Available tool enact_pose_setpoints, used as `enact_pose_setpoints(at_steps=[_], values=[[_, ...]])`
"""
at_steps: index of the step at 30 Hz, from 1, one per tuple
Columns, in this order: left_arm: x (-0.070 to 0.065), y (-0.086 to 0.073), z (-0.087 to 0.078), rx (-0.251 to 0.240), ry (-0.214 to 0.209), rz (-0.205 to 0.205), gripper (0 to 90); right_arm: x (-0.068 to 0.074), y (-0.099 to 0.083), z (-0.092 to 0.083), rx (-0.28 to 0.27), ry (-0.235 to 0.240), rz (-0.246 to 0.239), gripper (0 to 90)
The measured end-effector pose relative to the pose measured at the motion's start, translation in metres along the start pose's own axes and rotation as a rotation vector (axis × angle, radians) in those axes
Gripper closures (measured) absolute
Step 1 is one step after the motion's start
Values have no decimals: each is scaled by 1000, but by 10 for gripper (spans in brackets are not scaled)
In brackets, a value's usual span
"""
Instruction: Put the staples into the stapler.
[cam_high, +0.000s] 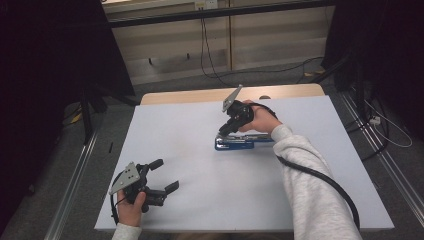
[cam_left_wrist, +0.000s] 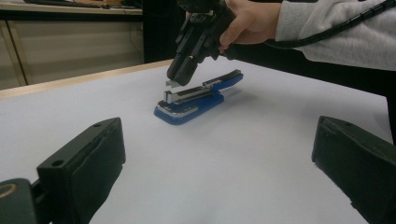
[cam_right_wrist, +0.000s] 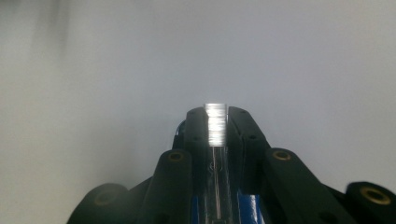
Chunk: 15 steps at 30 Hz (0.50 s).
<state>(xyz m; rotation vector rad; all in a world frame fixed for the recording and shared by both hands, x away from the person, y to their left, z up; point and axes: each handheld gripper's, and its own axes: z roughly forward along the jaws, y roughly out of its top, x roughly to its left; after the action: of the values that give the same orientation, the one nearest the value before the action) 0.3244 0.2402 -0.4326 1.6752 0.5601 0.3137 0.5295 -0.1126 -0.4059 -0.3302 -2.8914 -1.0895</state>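
Where the white table cover (cam_high: 200, 200) meets its middle right, a blue stapler (cam_high: 240, 143) is seen lying flat, its metal top arm (cam_left_wrist: 201, 88) opened upward from the blue base. A shiny strip of staples (cam_right_wrist: 216, 122) is clamped between the jaws of the right gripper (cam_high: 226, 129), which is tilted down over the stapler's front end; in the left gripper view the strip (cam_left_wrist: 171, 83) is held just above the open magazine, and whether it touches cannot be told. The right hand (cam_high: 260, 119) is wrapped around that gripper. Well apart, near the front left corner, the left gripper (cam_high: 167, 176) is held low over the cover by the left hand (cam_high: 131, 205), its jaws spread wide with nothing between them.
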Motion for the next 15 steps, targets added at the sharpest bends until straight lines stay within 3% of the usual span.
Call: enact_pose_setpoints(at_steps=[15], values=[[0,0,0,1,3,5,28,0,-3,3,9,-1,1,785]])
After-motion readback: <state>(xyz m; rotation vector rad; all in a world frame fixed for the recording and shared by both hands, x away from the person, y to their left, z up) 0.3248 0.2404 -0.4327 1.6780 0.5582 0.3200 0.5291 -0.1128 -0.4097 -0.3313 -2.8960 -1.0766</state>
